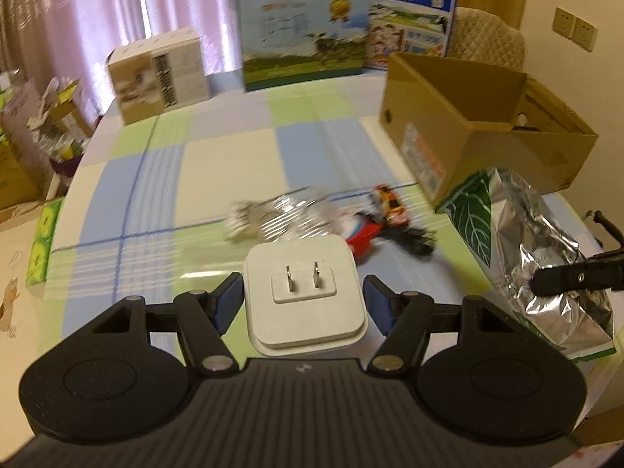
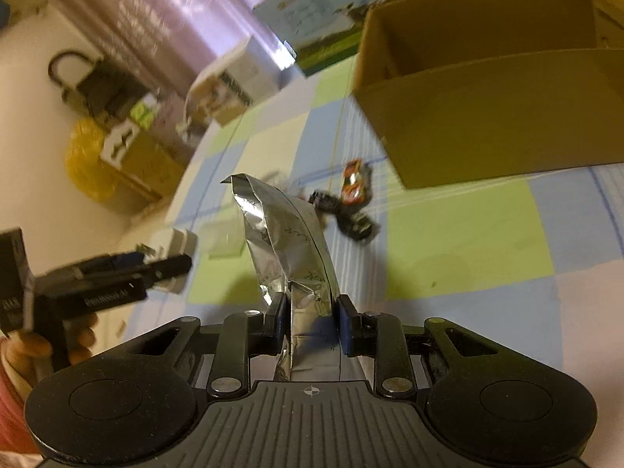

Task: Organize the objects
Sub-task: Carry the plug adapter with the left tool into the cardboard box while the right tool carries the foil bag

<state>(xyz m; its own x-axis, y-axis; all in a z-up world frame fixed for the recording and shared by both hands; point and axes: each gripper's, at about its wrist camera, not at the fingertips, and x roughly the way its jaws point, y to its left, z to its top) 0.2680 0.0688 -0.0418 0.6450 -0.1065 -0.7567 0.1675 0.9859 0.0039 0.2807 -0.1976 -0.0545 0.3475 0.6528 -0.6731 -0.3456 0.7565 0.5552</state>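
Note:
My left gripper (image 1: 303, 296) is shut on a white charger (image 1: 304, 312), its two prongs facing the camera. The right wrist view shows the left gripper (image 2: 171, 261) low at the left, held by a hand (image 2: 39, 347). My right gripper (image 2: 310, 312) is shut on a silver foil bag (image 2: 284, 234) that stands up between the pads. That bag (image 1: 546, 241) has a green leaf print, and one right fingertip (image 1: 561, 279) clamps it. An orange toy car (image 1: 390, 202) (image 2: 353, 183), a red toy (image 1: 362, 234), a black toy (image 2: 351, 222) and clear plastic packaging (image 1: 280, 214) lie mid-table. An open cardboard box (image 1: 468, 117) (image 2: 487, 117) stands beyond them.
Milk cartons (image 1: 304, 43) (image 1: 409, 11) and a white box (image 1: 163, 74) line the table's far edge, with a padded chair (image 1: 487, 35) behind. A green tissue box (image 1: 41, 241) sits at the left edge. Boxes and bags clutter the floor (image 2: 117, 156) to the left.

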